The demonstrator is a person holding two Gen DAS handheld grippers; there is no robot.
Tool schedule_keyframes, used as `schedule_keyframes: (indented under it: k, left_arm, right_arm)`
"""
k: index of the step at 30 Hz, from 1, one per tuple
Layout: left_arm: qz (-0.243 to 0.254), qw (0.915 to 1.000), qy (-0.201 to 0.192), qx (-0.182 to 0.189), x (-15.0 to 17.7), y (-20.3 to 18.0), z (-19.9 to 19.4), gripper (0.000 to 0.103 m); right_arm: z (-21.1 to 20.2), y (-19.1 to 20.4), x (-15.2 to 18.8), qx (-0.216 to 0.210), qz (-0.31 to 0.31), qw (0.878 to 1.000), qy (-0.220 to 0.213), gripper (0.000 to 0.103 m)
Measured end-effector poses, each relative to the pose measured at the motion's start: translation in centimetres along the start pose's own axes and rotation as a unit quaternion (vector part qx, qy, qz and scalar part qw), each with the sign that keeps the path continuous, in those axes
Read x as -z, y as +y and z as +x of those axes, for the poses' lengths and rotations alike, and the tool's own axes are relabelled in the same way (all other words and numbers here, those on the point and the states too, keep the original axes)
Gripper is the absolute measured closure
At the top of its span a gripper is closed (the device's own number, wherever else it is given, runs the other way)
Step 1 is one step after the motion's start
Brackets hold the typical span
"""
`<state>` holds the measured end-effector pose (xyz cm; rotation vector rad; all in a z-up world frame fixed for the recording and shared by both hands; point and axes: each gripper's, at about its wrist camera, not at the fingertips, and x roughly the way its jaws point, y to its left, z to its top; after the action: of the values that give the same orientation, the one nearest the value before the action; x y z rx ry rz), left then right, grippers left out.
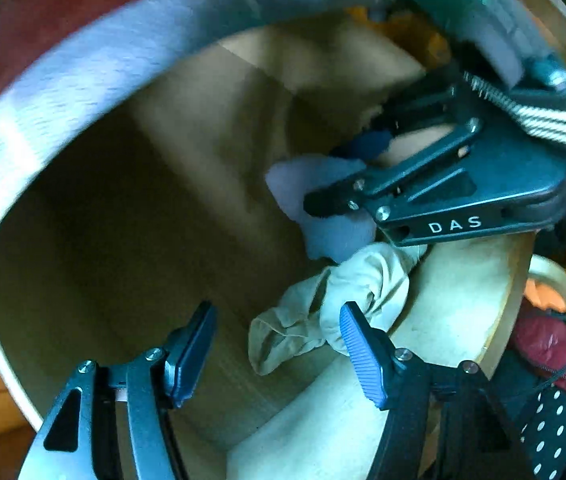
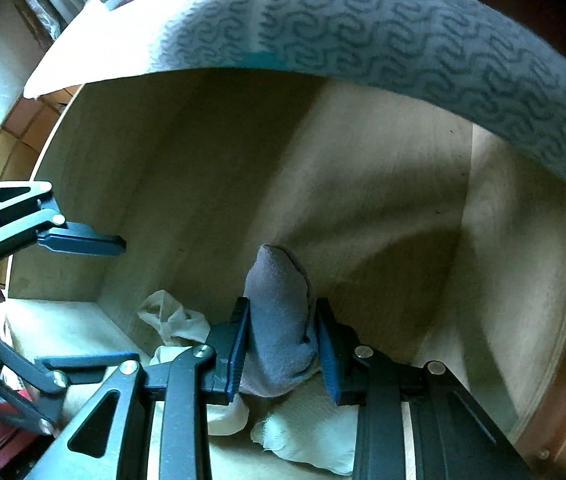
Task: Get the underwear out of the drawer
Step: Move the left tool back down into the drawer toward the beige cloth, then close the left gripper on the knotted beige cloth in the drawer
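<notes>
Right wrist view: your right hand-held gripper (image 2: 283,340) pinches the grey underwear (image 2: 279,320), long axis pointing forward; your left hand-held gripper (image 1: 275,354) is spread.

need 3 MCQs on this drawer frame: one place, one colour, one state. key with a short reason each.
1. Where does the beige garment lie?
A. inside the drawer, near its front wall
B. on top of the dresser
C. on the floor

2. What colour is the cloth in the right gripper?
A. red
B. grey-blue
C. yellow

3. How do the left gripper's jaws stand?
A. shut on the beige garment
B. shut on nothing
C. open, holding nothing

Key: 1 A, it rests on the drawer bottom by the front wall. 2 B, the grey-blue cloth sits between the jaws. 3 C, a wide gap shows between the jaws, with the garment lying beyond them.
</notes>
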<state>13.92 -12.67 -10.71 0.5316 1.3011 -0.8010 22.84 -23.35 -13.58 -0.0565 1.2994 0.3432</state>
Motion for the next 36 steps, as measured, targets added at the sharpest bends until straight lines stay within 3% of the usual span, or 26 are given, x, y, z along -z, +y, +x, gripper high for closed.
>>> schedule_keyframes:
  k: [5, 10, 15, 16, 18, 20, 30, 36]
  left_arm:
    - [0.022, 0.9964, 0.071, 0.042, -1.9, -0.7, 3.1, 0.036]
    - [0.014, 0.9914, 0.107, 0.074, -2.8, -0.9, 5.3, 0.034]
    - [0.013, 0.9917, 0.114, 0.058, -3.2, -1.4, 6.5, 0.035]
    - [0.012, 0.9919, 0.114, 0.055, -3.3, -1.6, 6.5, 0.038]
    - [0.013, 0.9926, 0.112, 0.044, -3.0, -2.1, 6.6, 0.061]
    - [0.013, 0.9927, 0.115, 0.032, -2.9, -2.2, 6.8, 0.068]
    - [-0.044, 0.9948, 0.072, -0.058, -0.5, -0.1, 4.2, 0.073]
    - [-0.106, 0.9926, 0.003, -0.059, 1.0, 0.1, 1.4, 0.074]
  right_arm:
    - [-0.3, 0.4, 0.5, 0.005, 0.002, 1.000, -0.007, 0.071]
    - [-0.3, 0.7, 0.9, 0.005, 0.002, 1.000, -0.010, 0.071]
    - [-0.9, 0.5, 0.9, 0.003, 0.002, 1.000, -0.011, 0.071]
    - [-0.9, 0.5, 1.0, 0.003, 0.002, 1.000, -0.011, 0.071]
    - [-1.0, 0.6, 1.1, 0.003, 0.002, 1.000, -0.011, 0.071]
    - [-1.1, 0.5, 0.8, 0.002, 0.002, 1.000, -0.010, 0.071]
    - [-1.4, 0.7, 0.7, 0.001, 0.002, 1.000, -0.003, 0.071]
    - [-1.5, 0.4, 0.6, -0.007, 0.003, 1.000, -0.010, 0.071]
